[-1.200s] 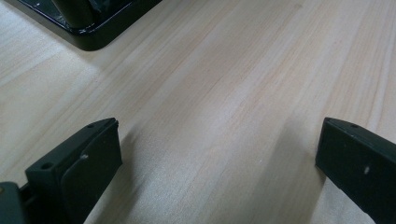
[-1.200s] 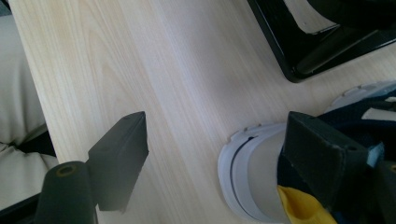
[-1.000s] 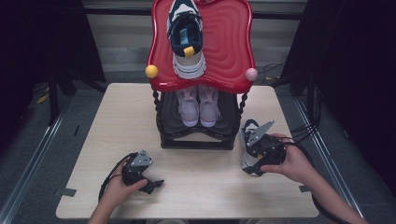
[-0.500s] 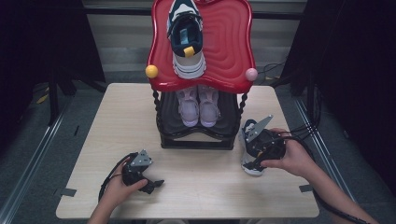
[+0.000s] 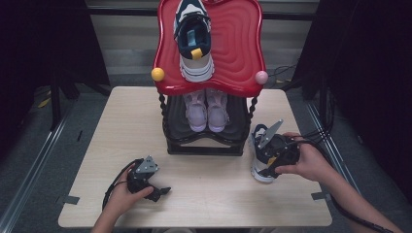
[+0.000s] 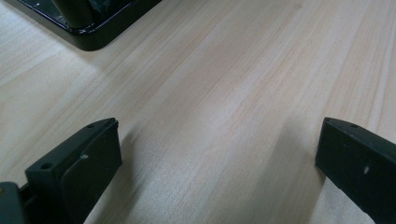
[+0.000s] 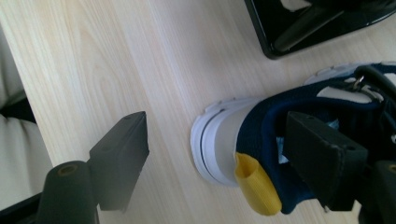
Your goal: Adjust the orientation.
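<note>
Now my right gripper (image 5: 266, 160) has slid from beside the navy sneaker (image 7: 261, 140) to its heel at four o'clock of the shoe rack (image 5: 204, 143); jaws wide, one inside the collar, not pinching. Closing looks next. My left gripper (image 5: 154, 189) idles open at seven o'clock.

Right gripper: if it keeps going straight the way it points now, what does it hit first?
Most likely the navy-and-white sneaker on the table: its heel sits between the open right gripper's fingers, one above the collar opening. Depth is unclear.
</note>
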Available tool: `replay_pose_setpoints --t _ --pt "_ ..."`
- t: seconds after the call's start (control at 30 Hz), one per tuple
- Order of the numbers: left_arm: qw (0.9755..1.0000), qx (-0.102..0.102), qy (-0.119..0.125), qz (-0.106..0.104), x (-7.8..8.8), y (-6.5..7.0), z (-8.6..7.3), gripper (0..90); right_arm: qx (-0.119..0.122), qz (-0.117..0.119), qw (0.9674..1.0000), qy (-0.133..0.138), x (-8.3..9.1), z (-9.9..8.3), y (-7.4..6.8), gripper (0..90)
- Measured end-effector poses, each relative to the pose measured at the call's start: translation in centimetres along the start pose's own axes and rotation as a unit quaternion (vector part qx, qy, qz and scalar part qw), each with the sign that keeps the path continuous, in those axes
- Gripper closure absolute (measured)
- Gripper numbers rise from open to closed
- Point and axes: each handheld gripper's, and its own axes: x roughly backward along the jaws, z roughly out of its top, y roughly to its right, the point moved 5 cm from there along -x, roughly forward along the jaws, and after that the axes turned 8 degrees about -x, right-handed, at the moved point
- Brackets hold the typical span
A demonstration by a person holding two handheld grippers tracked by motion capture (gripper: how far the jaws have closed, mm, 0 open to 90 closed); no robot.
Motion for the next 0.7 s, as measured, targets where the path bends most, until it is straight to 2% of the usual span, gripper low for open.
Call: replay_pose_setpoints --t 0.03,0.13,0.33,0.4,0.43,0.47,0.5,0.7 --pt "1.0 0.0 0.0 0.0 0.0 0.0 0.0 0.0 0.008 -0.004 1.0 -0.002 -0.1 -0.1 0.1 22.0" --pt "1.0 0.0 0.0 0.0 0.0 0.0 0.0 0.0 0.001 -0.007 0.9999 -0.012 -0.1 -0.4 0.3 21.8" --pt "1.0 0.0 -0.001 -0.003 0.0 0.0 0.0 0.0 0.017 -0.013 0.9995 -0.023 -0.2 -0.6 1.1 22.1" --pt "1.0 0.0 -0.002 -0.003 0.0 0.0 0.0 0.0 0.014 -0.014 0.9995 -0.027 -0.3 -0.7 1.3 22.3" --pt "1.0 0.0 -0.001 -0.002 0.0 0.0 0.0 0.0 0.003 -0.013 0.9993 -0.034 -0.3 -0.8 1.2 23.2" --pt "1.0 0.0 -0.001 -0.003 0.0 0.0 0.0 0.0 0.004 -0.011 0.9993 -0.035 -0.4 -0.9 1.3 24.5" --pt "1.0 0.0 0.0 -0.003 0.0 0.0 0.0 0.0 0.015 -0.014 0.9992 -0.035 -0.5 -0.9 1.5 25.1" --pt "1.0 -0.001 -0.003 -0.003 0.0 0.0 0.0 0.0 0.013 -0.013 0.9983 -0.056 -1.1 -1.2 2.0 30.1"
